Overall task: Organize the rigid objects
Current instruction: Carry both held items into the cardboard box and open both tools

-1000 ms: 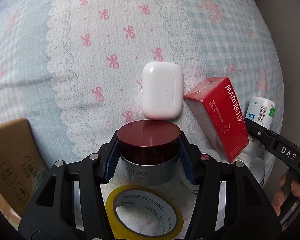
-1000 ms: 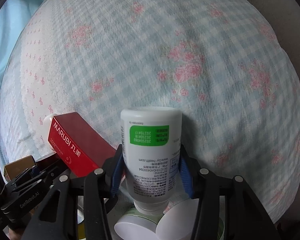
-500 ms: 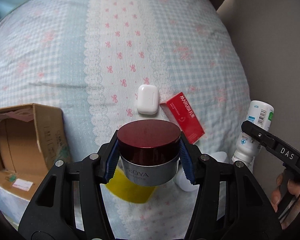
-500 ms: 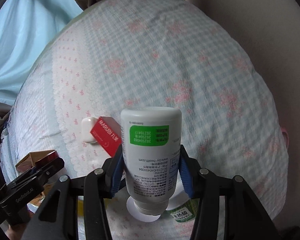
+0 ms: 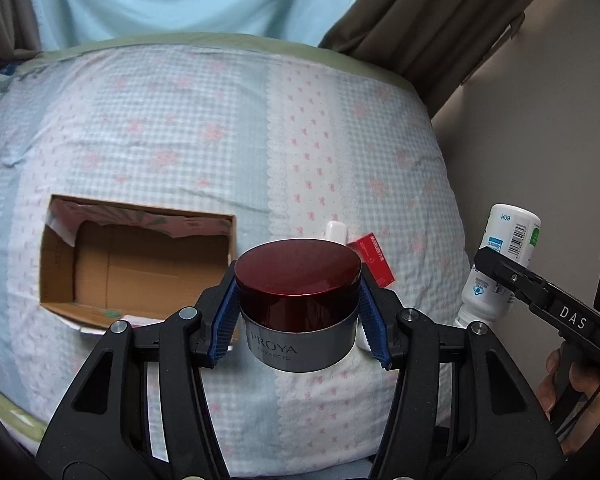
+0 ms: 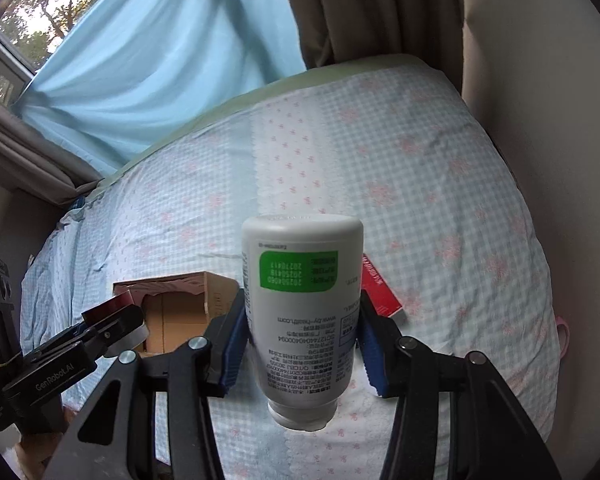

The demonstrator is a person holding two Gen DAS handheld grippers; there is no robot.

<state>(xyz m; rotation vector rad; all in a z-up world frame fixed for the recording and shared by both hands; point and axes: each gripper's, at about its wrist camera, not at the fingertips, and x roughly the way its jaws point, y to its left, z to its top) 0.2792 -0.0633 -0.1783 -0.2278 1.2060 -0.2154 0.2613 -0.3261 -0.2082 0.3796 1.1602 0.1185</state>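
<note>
My left gripper [image 5: 298, 316] is shut on a silver cream jar with a dark red lid [image 5: 298, 300] and holds it high above the bed. My right gripper [image 6: 302, 338] is shut on a white pill bottle with a green label [image 6: 302, 304], held upside down in the air; this bottle also shows at the right of the left wrist view [image 5: 500, 264]. An open cardboard box [image 5: 140, 264] lies on the bed, to the left of the jar; it also shows in the right wrist view [image 6: 180, 304]. A white earbud case [image 5: 336, 232] and a red carton [image 5: 374, 256] lie on the bed behind the jar.
The bed has a blue checked sheet [image 5: 180, 140] with pink flowers. A blue curtain [image 6: 160, 60] and brown drapes [image 5: 440, 20] hang behind it. A beige wall [image 5: 540, 140] runs along the bed's right side. The left gripper shows at the lower left of the right wrist view [image 6: 100, 332].
Both grippers have risen and pulled back from the bed with the jar and bottle still held. The box, curtains and far bed edge have come into view; the tape roll has dropped out of sight.
</note>
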